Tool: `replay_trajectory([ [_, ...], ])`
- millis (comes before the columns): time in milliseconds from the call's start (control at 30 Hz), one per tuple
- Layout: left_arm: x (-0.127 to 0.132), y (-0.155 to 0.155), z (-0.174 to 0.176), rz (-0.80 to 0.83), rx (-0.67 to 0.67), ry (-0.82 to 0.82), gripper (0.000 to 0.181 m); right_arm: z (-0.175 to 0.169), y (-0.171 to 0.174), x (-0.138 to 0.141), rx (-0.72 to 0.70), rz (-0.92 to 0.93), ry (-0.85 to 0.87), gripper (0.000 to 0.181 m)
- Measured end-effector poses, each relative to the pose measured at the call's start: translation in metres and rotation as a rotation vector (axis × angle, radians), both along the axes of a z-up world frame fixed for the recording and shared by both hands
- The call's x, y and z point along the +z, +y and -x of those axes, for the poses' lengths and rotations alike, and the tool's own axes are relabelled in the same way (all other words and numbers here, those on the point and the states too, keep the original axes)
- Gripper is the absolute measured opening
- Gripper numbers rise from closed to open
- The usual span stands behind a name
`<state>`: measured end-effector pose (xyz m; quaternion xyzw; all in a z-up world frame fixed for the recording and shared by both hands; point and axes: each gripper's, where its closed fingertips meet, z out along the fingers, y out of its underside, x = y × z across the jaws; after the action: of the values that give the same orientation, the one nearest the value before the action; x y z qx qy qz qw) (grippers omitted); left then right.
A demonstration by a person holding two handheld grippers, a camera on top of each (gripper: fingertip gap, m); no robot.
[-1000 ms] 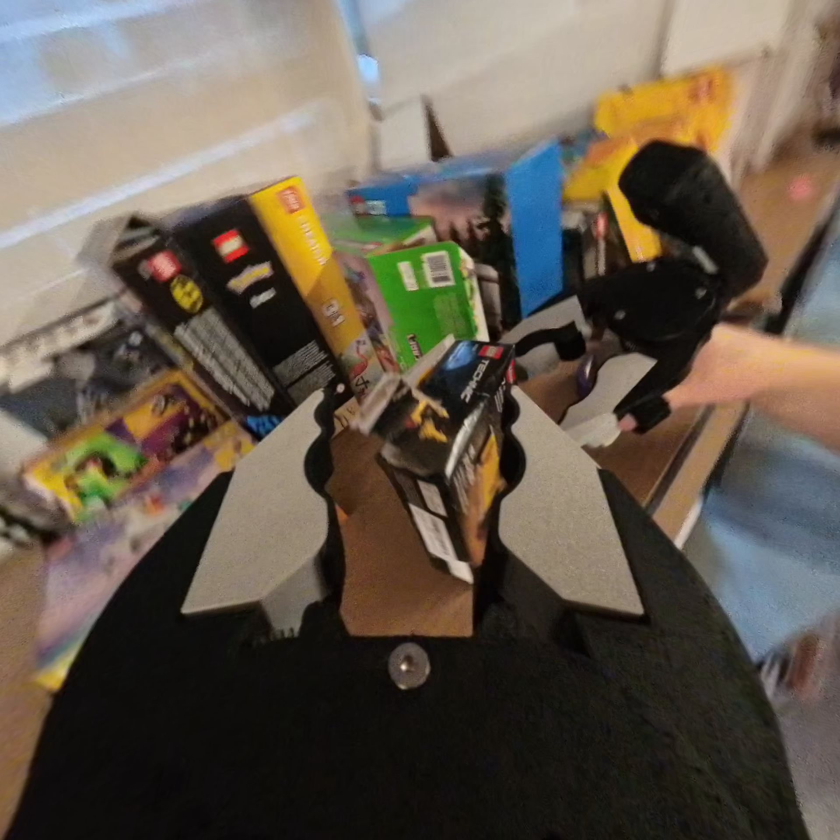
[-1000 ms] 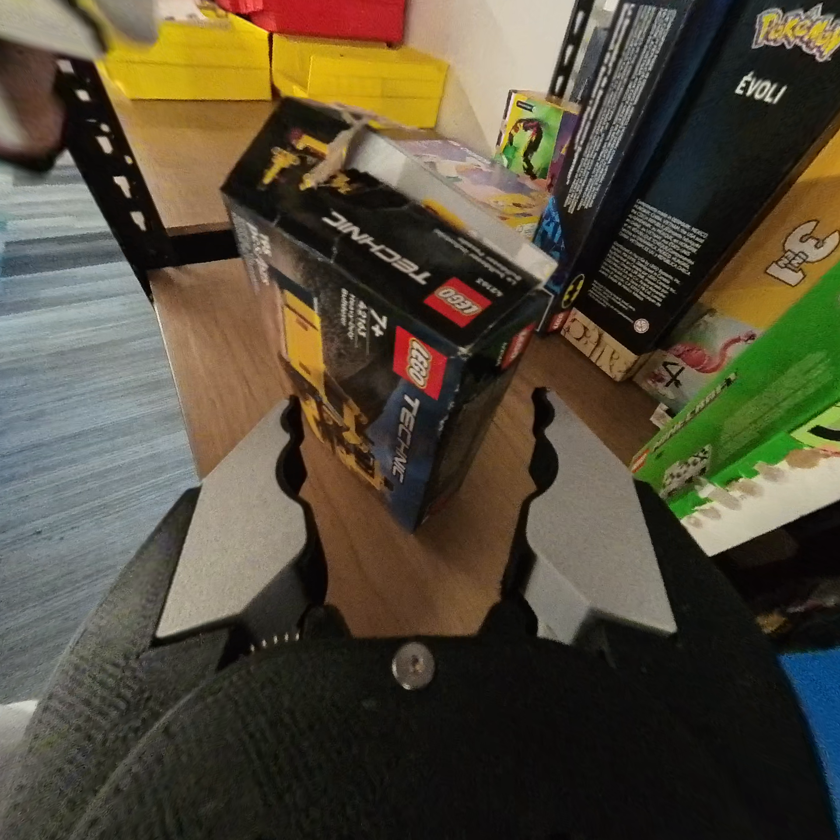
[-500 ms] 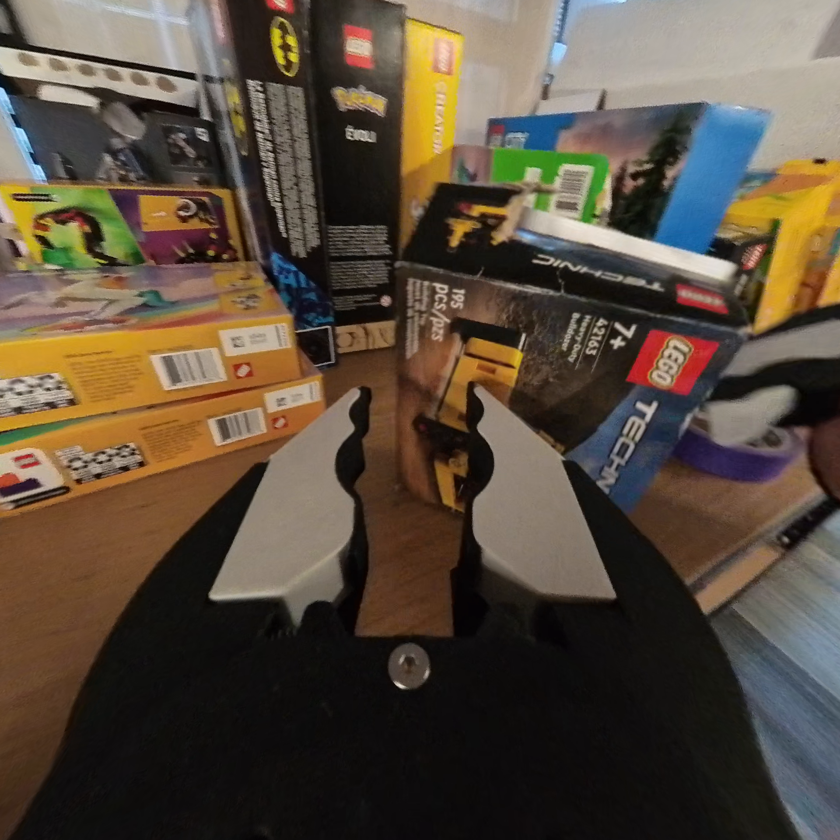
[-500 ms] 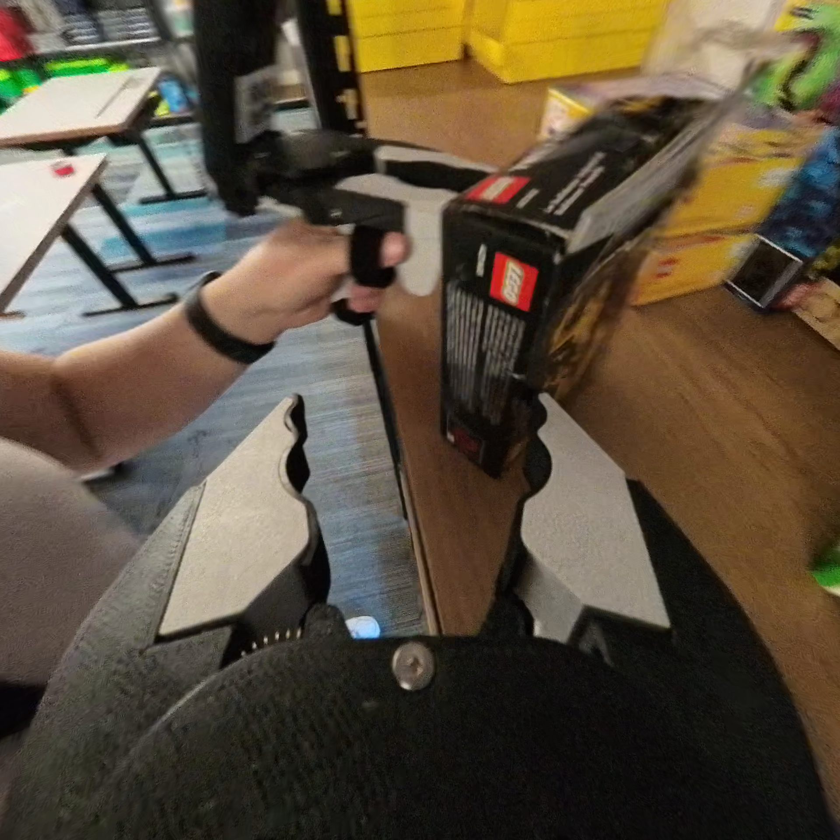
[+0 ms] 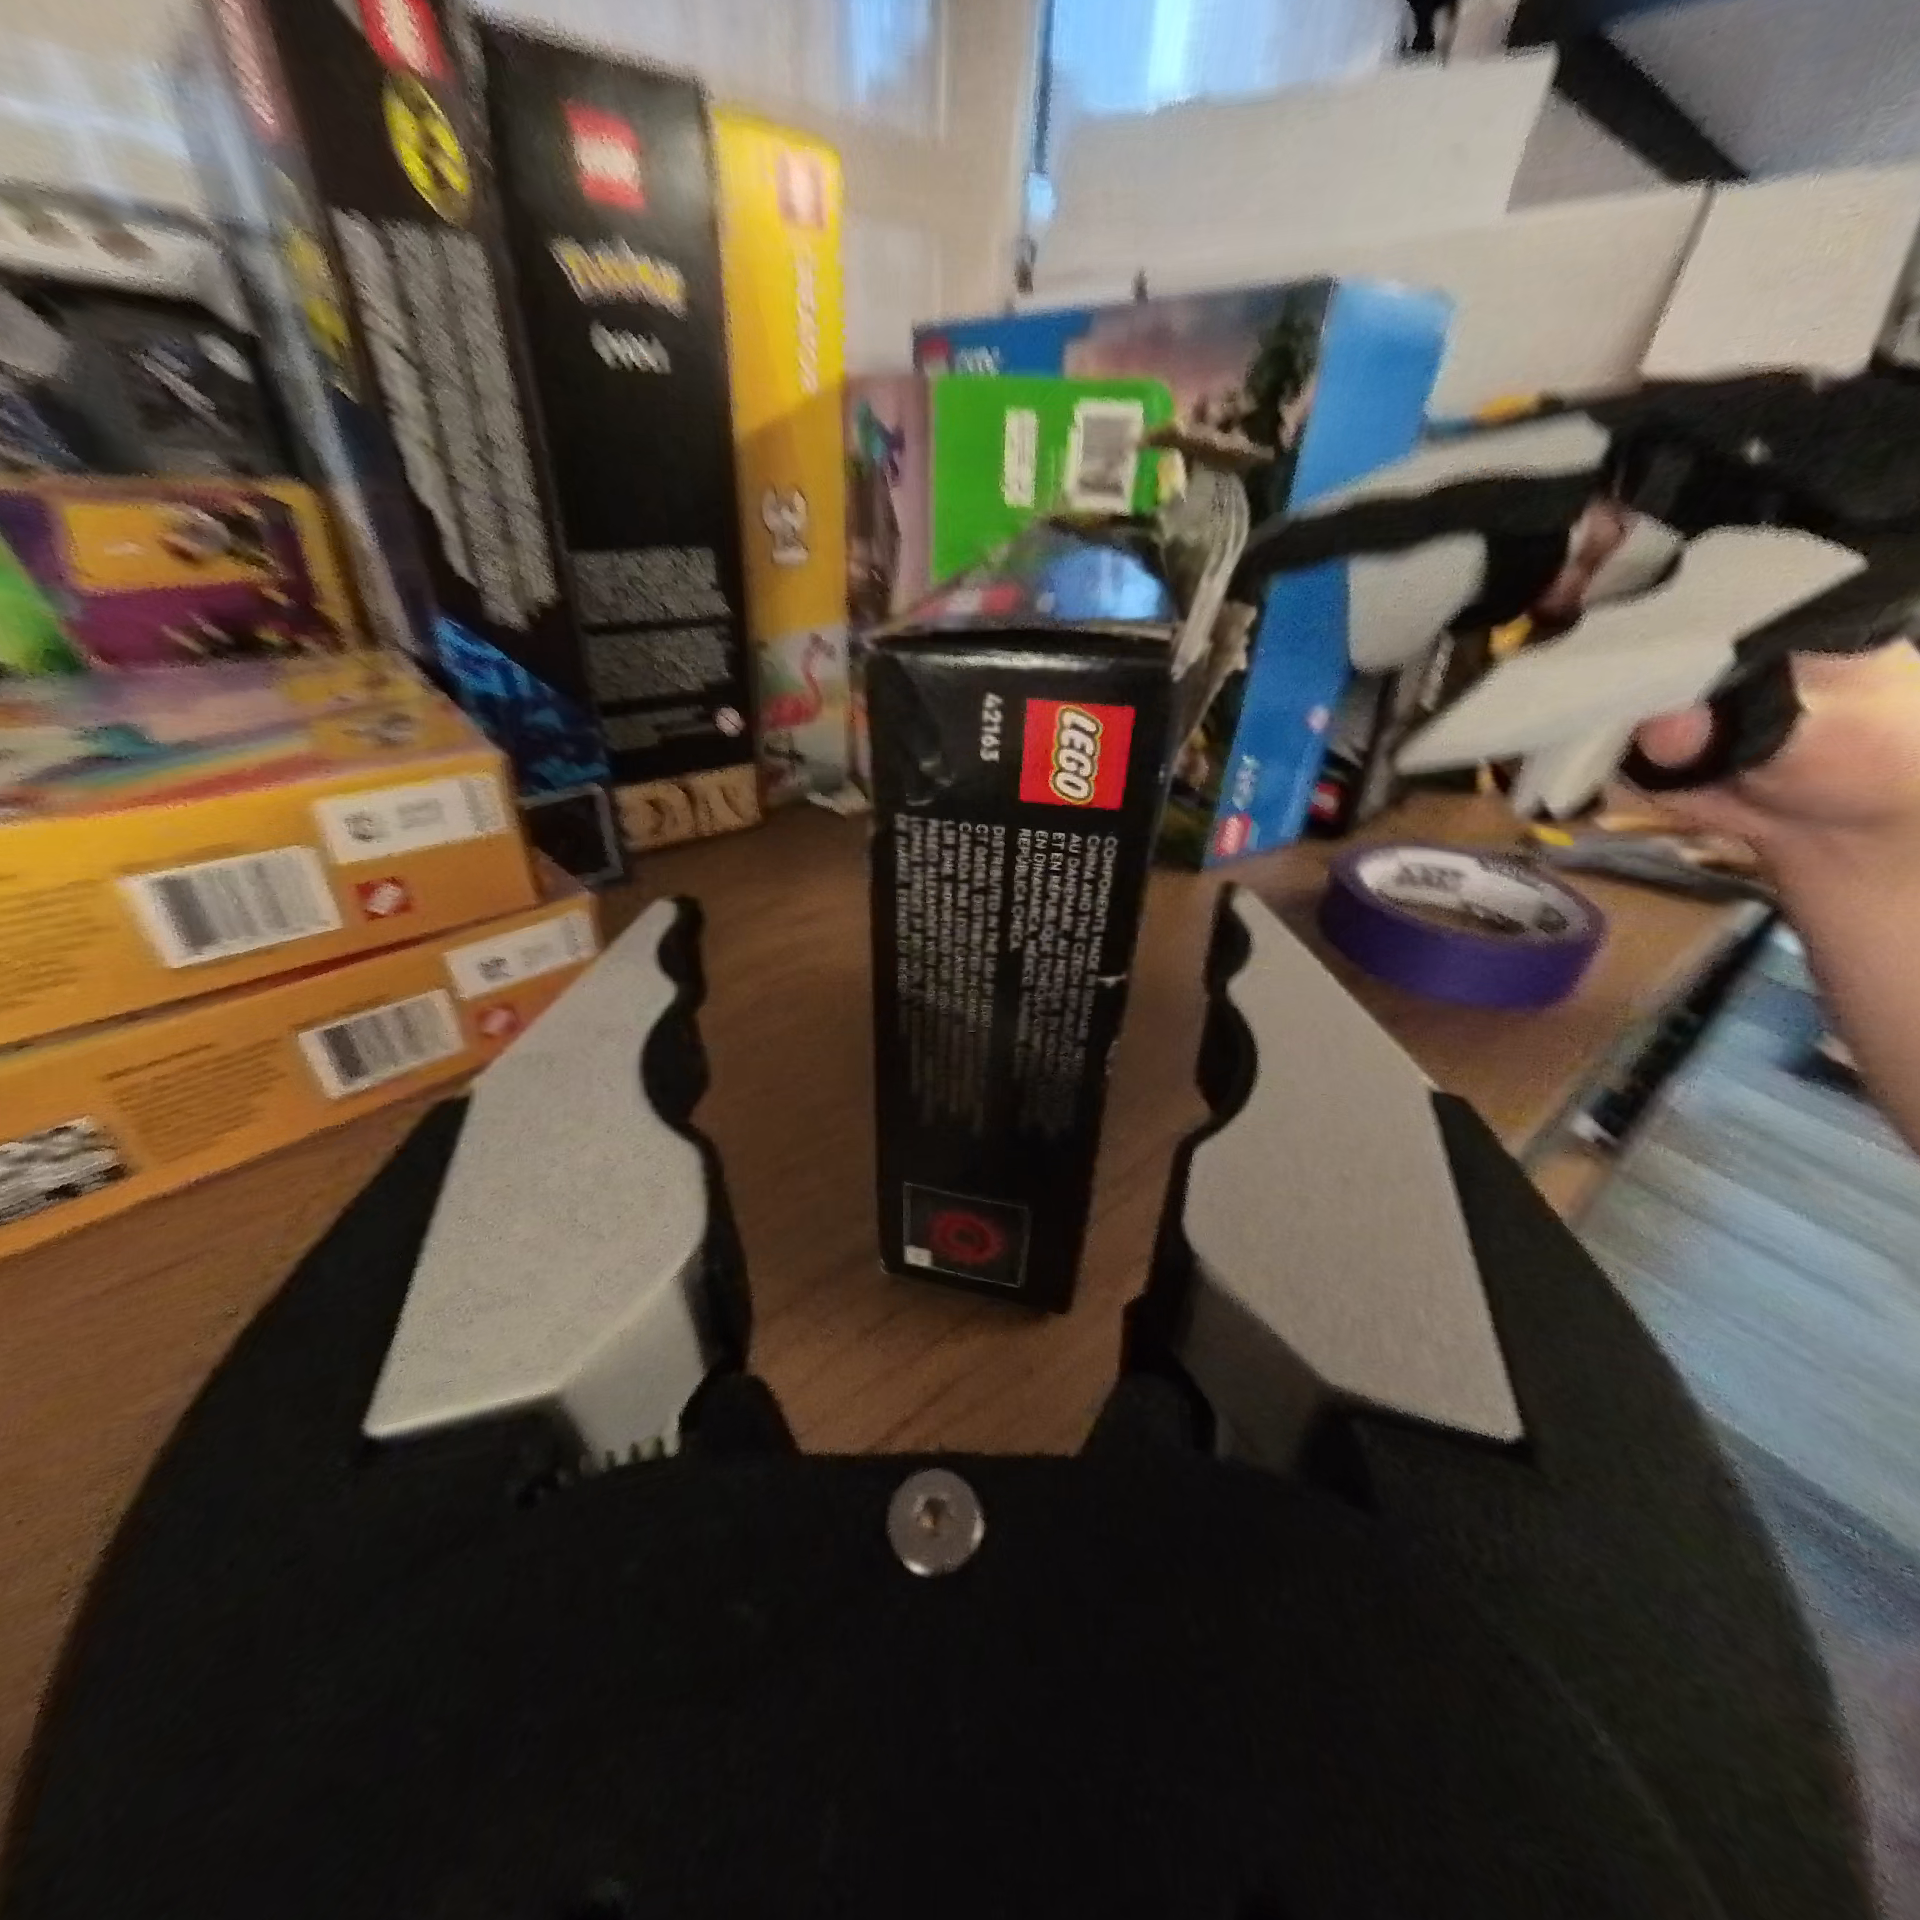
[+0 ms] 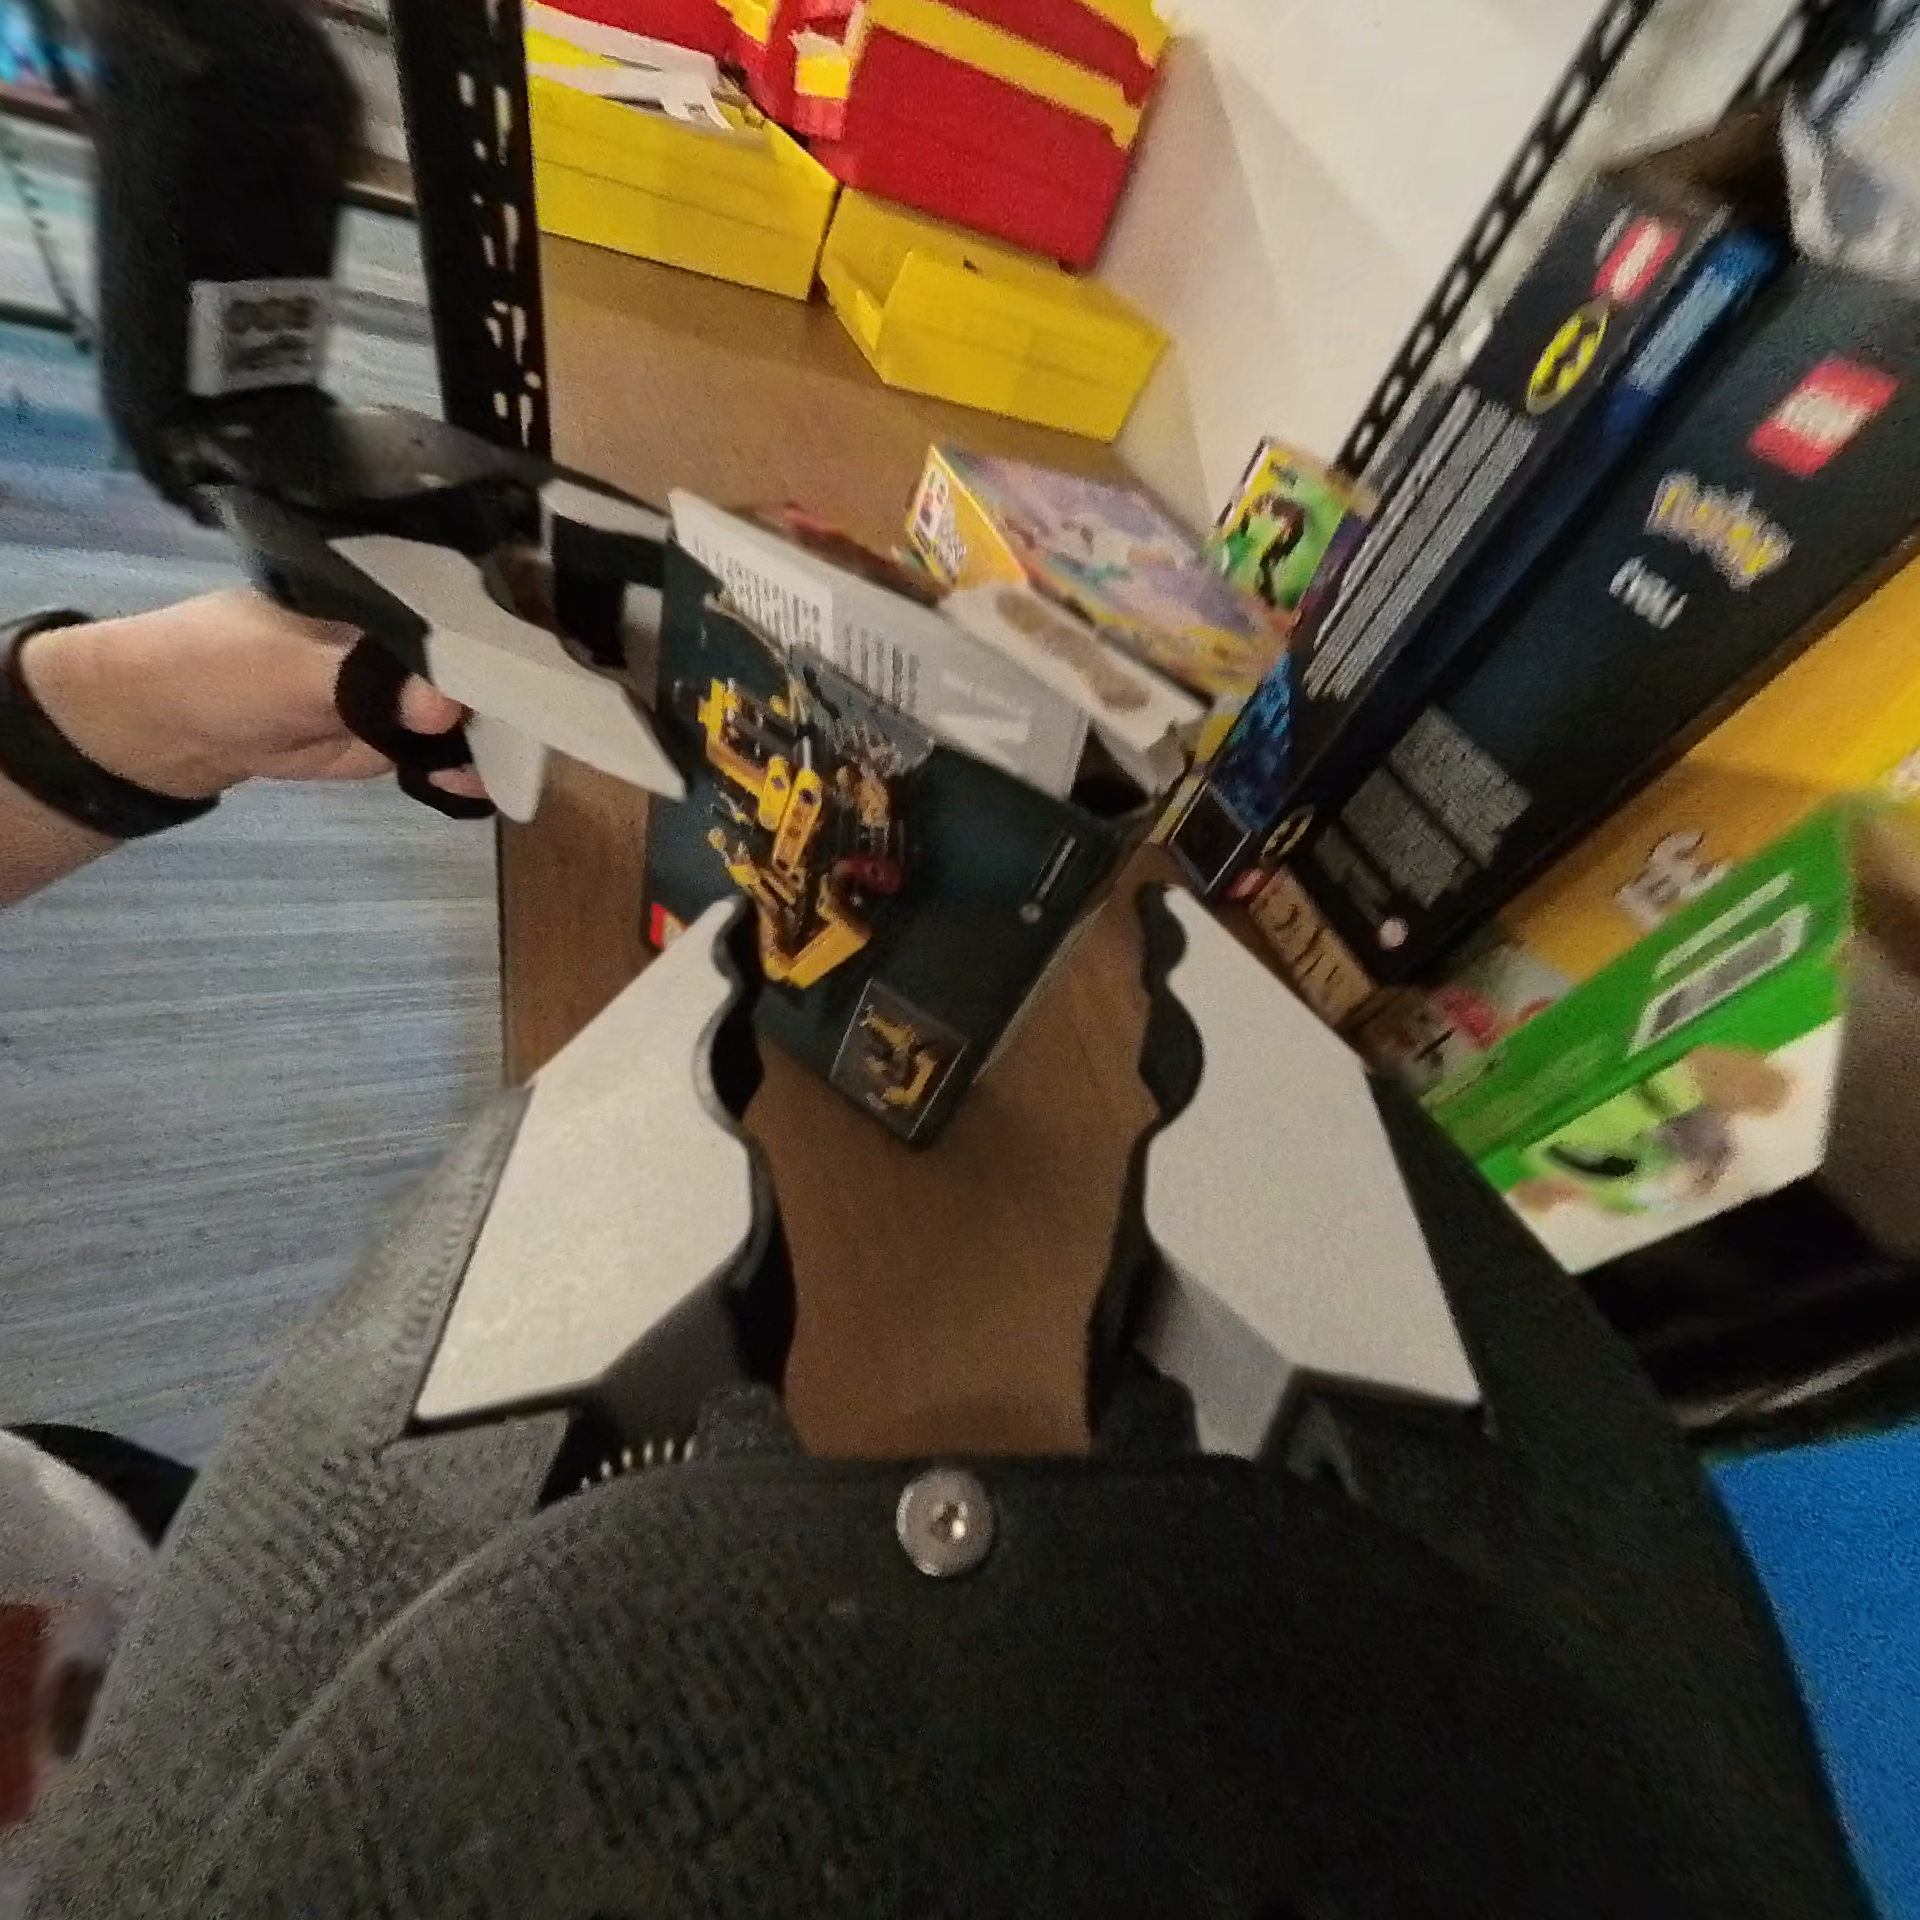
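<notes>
Black toy box (image 5: 1013,977) stands upright on the wooden shelf (image 5: 790,1039), top flap open. Left gripper (image 5: 951,935) straddles it wide open, not touching; right gripper (image 6: 940,925) hovers beside, empty, spread too.

Grey scalloped fingers (image 5: 582,1143) — black housings, wristband (image 6: 62,748)

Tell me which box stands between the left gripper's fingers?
The small black box, upright on the wood shelf between the open left gripper; the other boxes sit farther back.
</notes>
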<state>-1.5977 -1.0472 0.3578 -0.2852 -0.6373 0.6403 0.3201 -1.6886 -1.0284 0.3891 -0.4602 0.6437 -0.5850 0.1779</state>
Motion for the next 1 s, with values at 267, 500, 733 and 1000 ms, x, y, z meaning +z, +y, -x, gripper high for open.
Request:
replay_trajectory([
  [267, -0.011, 0.004, 0.025, -0.083, -0.208, -0.131, 0.049, -0.028, 0.030, 0.040, 0.319, 0.265, 0.144, 0.025],
  [500, -0.013, 0.011, 0.033, -0.108, -0.309, -0.132, 0.050, -0.041, 0.008, 0.033, 0.360, 0.245, 0.607, 0.026],
  [733, -0.012, 0.014, 0.034, -0.092, -0.319, -0.139, 0.051, -0.037, 0.013, 0.014, 0.438, 0.152, 0.986, 0.004],
  [1000, -0.024, 0.013, 0.041, -0.079, -0.292, -0.246, 0.049, -0.029, 0.015, 0.010, 0.418, -0.136, 1.038, 0.002],
])
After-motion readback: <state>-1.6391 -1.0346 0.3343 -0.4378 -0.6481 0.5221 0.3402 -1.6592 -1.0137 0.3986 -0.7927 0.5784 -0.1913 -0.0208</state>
